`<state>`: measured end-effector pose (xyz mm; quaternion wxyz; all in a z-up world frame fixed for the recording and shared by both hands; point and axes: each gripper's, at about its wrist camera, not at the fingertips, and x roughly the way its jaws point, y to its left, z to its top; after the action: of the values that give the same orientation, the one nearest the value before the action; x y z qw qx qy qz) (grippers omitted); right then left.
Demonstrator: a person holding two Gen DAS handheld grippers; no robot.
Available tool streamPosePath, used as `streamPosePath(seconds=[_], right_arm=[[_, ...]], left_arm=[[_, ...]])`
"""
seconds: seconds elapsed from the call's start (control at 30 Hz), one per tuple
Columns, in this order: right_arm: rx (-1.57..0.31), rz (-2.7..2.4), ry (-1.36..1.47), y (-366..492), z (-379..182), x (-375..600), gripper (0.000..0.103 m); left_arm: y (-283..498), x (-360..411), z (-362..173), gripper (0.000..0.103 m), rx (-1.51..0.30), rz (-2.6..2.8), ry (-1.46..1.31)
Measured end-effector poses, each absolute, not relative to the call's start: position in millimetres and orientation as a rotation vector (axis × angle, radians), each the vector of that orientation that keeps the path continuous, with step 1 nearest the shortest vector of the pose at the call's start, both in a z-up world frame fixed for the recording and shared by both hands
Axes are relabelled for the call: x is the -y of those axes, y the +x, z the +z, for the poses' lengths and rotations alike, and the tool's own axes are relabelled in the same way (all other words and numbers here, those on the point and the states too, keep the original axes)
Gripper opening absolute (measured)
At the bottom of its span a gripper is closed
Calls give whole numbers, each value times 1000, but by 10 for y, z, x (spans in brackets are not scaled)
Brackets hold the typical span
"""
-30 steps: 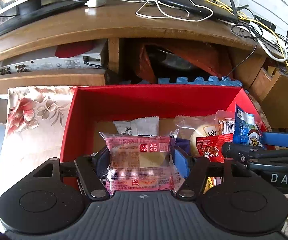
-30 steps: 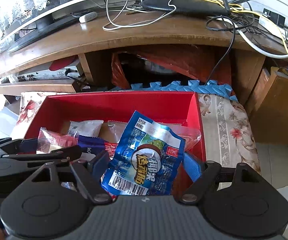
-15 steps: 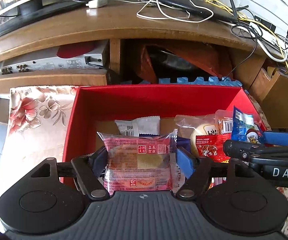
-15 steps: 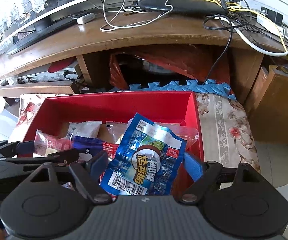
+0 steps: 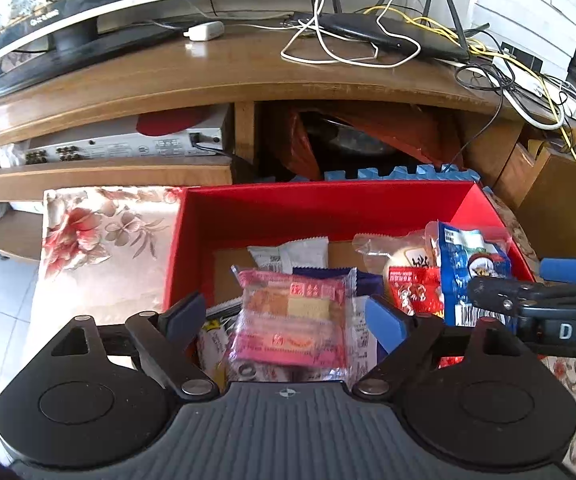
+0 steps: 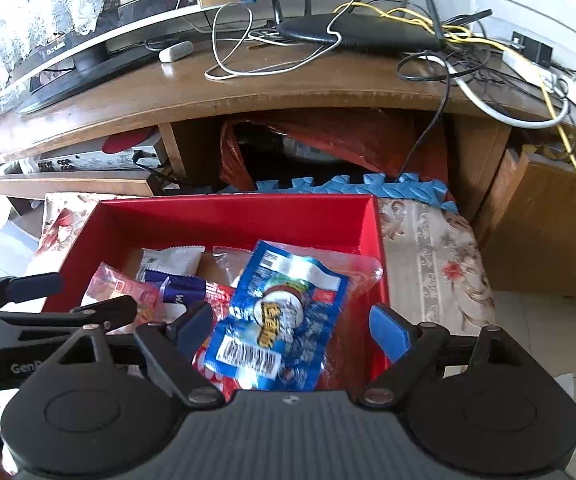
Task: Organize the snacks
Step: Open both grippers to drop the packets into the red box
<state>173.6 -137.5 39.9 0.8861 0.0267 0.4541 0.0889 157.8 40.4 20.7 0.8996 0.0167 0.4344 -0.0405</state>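
Looking along the left gripper (image 5: 288, 316) from its wrist camera, the jaws are opening, and the pink snack packet (image 5: 291, 320) lies between the blue pads with a gap on each side, so nothing is gripped. That packet rests on other wrapped snacks inside the red box (image 5: 327, 204), near its front edge. Behind it sit a white packet (image 5: 288, 252) and a dark blue wrapper (image 5: 361, 278); to the right are a red packet (image 5: 413, 290) and the blue snack bag (image 5: 471, 268), with the right gripper's fingers (image 5: 567, 270) reaching in from the frame's right side. The box stands on a floral cloth (image 5: 100, 248) in front of a wooden TV stand (image 5: 228, 76) carrying a router (image 5: 387, 34) and loose cables. From the right wrist camera, the right gripper (image 6: 291, 328) is opening too, its pads standing clear of the blue snack bag (image 6: 280, 316), which lies tilted on the pile at the box's right end, beside the red wall (image 6: 371, 232). The left gripper's dark fingers (image 6: 40, 284) enter from the left, over the pink snack packet (image 6: 116, 288).
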Motion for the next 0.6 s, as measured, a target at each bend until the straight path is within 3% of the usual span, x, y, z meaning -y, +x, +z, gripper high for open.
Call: streamPosePath(seconds=[0.6], right_arm=[[-947,187,87,929,519,1429,88]], left_arm=[[812,-421,323,101,-861,-79,11]])
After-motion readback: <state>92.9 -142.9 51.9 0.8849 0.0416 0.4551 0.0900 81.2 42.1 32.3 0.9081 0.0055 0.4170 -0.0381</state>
